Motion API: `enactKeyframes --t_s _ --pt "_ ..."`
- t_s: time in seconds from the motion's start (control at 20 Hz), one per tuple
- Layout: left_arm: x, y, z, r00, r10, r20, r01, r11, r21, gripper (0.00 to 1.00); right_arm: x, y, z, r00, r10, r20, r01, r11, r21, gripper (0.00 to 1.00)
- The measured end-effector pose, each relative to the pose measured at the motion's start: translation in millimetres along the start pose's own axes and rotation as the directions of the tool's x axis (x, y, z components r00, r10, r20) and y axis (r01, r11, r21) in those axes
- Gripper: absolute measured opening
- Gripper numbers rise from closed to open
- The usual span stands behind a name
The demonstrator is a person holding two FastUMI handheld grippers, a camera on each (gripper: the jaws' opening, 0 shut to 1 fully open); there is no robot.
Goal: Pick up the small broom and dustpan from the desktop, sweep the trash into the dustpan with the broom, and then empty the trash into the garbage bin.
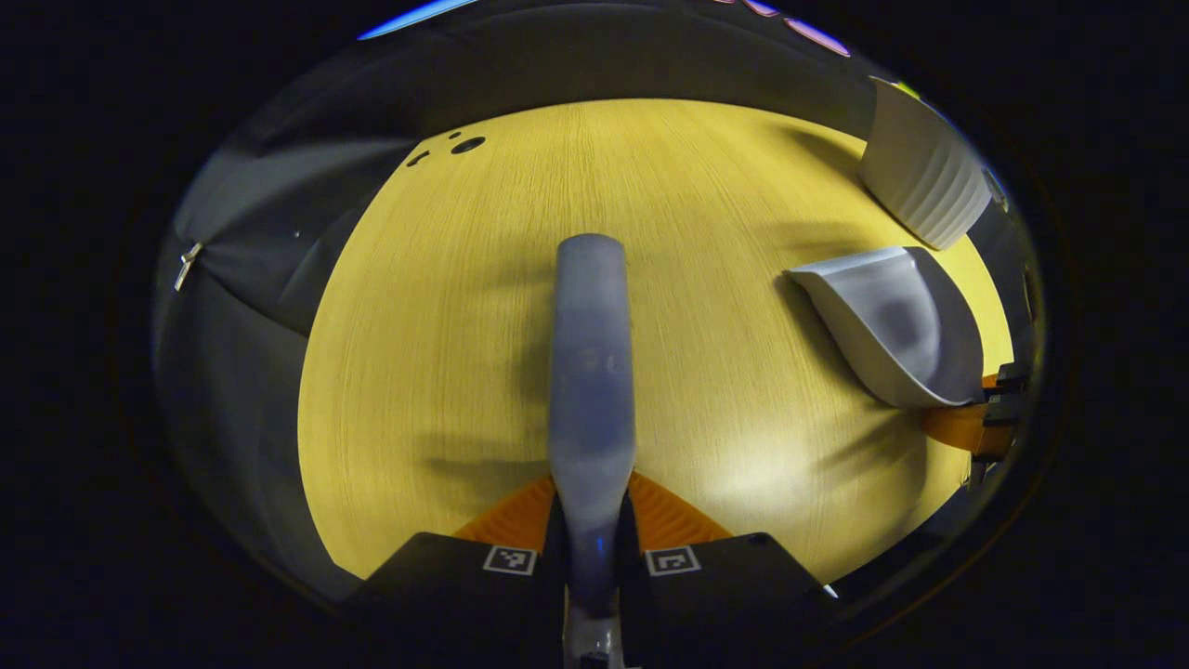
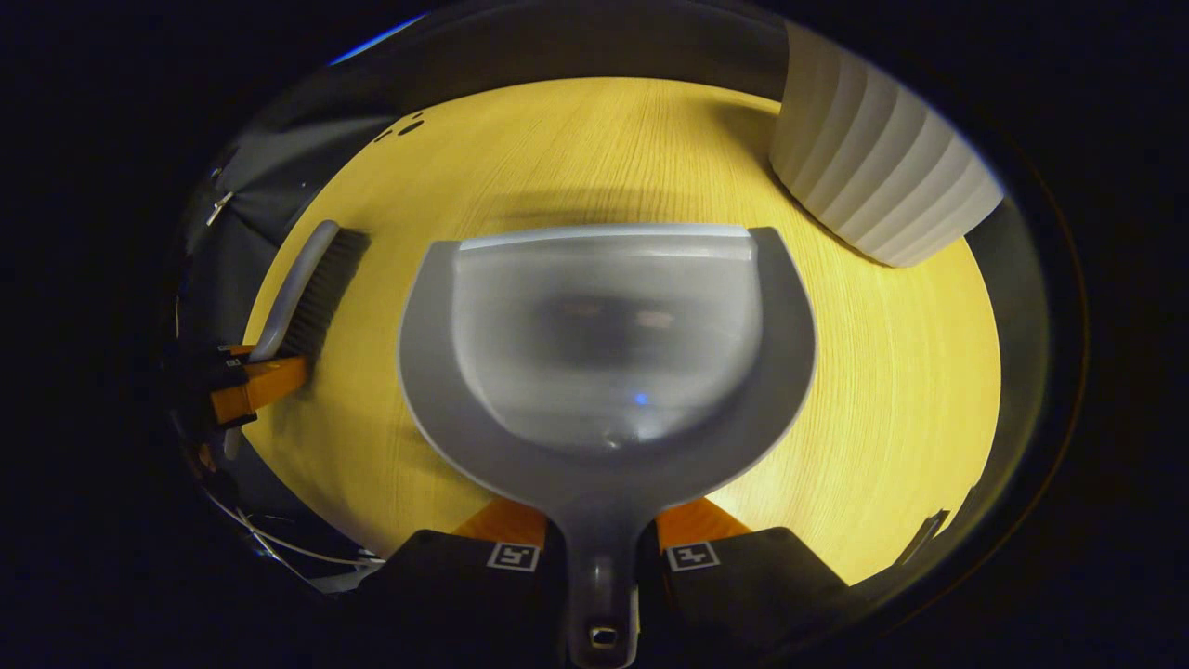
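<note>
The left tongs point(image 1: 591, 544) pinch the handle of the small grey plastic broom point(image 1: 591, 372), which reaches forward over the yellow wood-grain table point(image 1: 446, 307). The right tongs point(image 2: 599, 548) are pressed onto the handle of the grey plastic dustpan point(image 2: 608, 344), its pan just over the table. The white ribbed garbage bin point(image 2: 878, 177) stands near the dustpan's front right corner.

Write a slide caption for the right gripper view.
Right gripper holds dustpan over the wooden desk, ribbed bin ahead.
</note>
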State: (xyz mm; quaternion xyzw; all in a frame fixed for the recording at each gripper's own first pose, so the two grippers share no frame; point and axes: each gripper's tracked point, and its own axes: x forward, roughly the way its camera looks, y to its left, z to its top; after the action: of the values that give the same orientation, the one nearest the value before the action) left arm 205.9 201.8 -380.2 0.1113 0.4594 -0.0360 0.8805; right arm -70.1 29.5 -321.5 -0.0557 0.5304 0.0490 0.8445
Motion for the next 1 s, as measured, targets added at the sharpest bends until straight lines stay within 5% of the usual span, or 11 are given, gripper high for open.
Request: enactKeyframes --t_s 0.1,0.25,0.45,0.5,0.55,0.6,1.0 --pt "0 1 1 1.000 0.016 -0.005 -0.016 1.000 -0.002 0.31 -1 2 1 1.000 0.001 -0.004 -0.001 1.000 0.001 0.29" --pt "-1 7 8 0.999 0.040 0.012 -0.040 0.999 0.027 0.29 -2 6 2 1.000 0.015 0.002 -0.015 1.000 0.003 0.40" --pt "-12 10 18 0.997 0.057 0.055 -0.059 0.997 0.047 0.55 -13 12 7 0.999 0.047 0.023 -0.048 0.999 0.022 0.68" --pt "-19 10 20 0.996 0.058 0.068 -0.061 0.997 0.037 0.77 -18 11 9 0.998 0.044 0.034 -0.044 0.999 0.022 0.86" --pt "-26 11 24 0.994 0.066 0.090 -0.068 0.997 0.024 0.89 -21 8 13 0.998 0.038 0.051 -0.040 0.999 0.020 0.86" --pt "-35 14 30 0.989 0.082 0.123 -0.084 0.996 0.009 0.99 -28 4 14 0.998 0.030 0.056 -0.031 0.999 0.019 1.00" --pt "-140 -2 59 0.931 0.043 0.363 0.004 0.992 -0.128 0.98 -127 -10 58 0.951 0.001 0.310 -0.001 1.000 0.000 0.99"
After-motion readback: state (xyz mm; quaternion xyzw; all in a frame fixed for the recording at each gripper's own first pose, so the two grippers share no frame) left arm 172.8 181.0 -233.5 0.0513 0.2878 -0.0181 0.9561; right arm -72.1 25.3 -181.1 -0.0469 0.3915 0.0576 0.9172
